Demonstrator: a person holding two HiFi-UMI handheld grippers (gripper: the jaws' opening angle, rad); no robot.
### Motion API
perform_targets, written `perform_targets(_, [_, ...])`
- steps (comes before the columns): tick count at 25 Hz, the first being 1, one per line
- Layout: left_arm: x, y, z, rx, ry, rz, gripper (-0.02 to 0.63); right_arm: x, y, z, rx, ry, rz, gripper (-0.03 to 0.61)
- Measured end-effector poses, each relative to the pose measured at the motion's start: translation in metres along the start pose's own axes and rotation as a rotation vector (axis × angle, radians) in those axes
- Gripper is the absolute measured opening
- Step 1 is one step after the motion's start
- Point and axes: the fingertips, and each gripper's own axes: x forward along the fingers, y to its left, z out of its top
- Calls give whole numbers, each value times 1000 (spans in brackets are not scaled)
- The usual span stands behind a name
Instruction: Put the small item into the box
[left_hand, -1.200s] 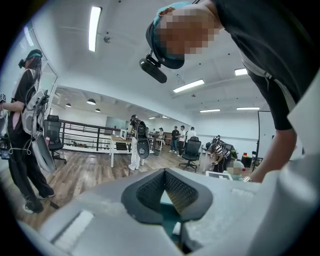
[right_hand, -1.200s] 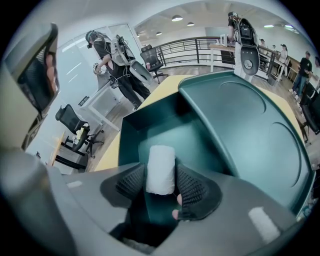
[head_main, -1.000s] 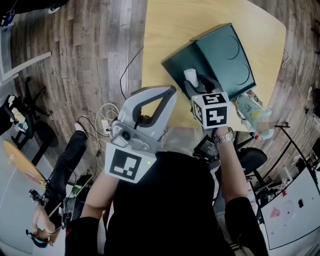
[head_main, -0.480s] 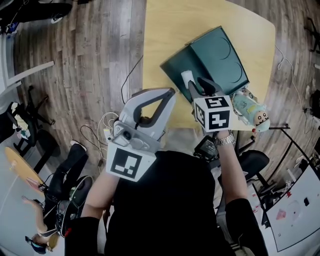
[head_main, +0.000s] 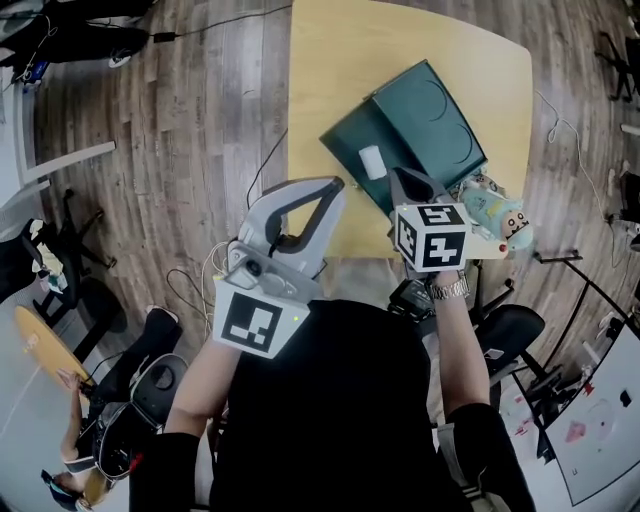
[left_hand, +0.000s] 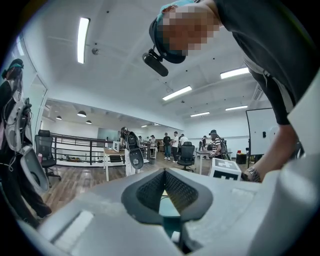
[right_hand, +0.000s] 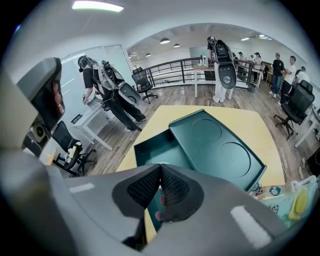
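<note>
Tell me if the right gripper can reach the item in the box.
Probably yes: the box is open, the item lies uncovered, and the right gripper, jaws just closed empty, hangs nearby.

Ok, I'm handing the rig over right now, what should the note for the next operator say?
Right claw: just closed, nothing between its jaws, above the open dark green box's near edge.
Left claw: shut, empty, beside the box over the yellow table.
Small white block: lying in the box's base.
Done: block is in. Left: possibly closing the box's lid; pull both claws clear.
</note>
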Motion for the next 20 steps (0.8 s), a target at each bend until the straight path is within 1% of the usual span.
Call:
perform_targets(3, [-4,-4,4,7,-4,-10,2,-10,1,0,2,-13,-8,3])
perform_targets(10, [-10,-20,13,22,-15,-46,2,-40,-8,2,45,-70,-26,3])
perform_targets(17, [-23,-32,22,35,-33,-86,2,-79,-14,1,106,-161,-56,3])
perform_targets(20, [-29,-36,25,37,-36,-100,2,-95,-9,1,107,-200,-66,3])
